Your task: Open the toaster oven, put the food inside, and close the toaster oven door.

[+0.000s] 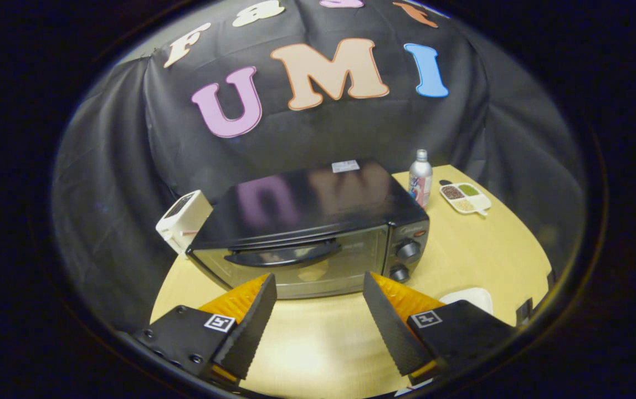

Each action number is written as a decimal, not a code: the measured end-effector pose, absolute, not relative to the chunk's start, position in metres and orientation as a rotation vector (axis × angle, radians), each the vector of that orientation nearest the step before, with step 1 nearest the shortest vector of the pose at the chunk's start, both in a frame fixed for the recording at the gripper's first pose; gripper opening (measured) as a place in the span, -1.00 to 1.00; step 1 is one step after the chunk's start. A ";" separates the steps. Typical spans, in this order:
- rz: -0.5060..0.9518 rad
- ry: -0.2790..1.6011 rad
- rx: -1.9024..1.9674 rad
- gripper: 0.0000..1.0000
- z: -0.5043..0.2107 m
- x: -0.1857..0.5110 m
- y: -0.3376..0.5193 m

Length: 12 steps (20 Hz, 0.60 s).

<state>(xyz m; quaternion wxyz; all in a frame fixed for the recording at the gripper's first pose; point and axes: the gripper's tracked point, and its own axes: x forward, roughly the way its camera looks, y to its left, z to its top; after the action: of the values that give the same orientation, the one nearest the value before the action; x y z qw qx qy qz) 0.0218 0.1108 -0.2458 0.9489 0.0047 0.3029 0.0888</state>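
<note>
Pale yellow wood makes up the table (pixel 478 260) I am working over, and the containers on it sit toward the far right. I see a white divided tray (pixel 465 198) there with three compartments: dark brown bits in one, green in another, pale beige in the third; I cannot tell what the foods are. Just beside it, nearer the oven, stands a silver bottle (pixel 420 177), upright. A white dish (pixel 470 299) peeks out behind my right finger, and I cannot see what it holds.

My gripper (pixel 319 310) has its fingers spread wide apart, with bare table between them and nothing pinched. The black ribbed pads (pixel 251 327) angle outward, backed by orange.

Straight ahead of the fingers sits the black toaster oven (pixel 312 233), its door closed, the dark curved handle (pixel 282 255) running across the top of the glass, just beyond the left fingertip. Two knobs (pixel 406 252) stack on the oven's right panel, just beyond the right fingertip. Something pale shows dimly through the glass, too blurred for me to name. A small white device (pixel 183 221) stands against the oven's left side.
</note>
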 end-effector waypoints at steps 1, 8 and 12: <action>0.172 0.594 0.000 0.97 -0.237 0.023 0.106; 0.157 0.396 -0.044 0.97 -0.152 0.033 0.091; 0.138 0.280 -0.050 0.97 -0.117 0.032 0.085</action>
<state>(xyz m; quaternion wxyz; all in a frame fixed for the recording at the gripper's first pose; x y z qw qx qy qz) 0.0325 0.0846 -0.1171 0.9875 -0.0248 0.1395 0.0689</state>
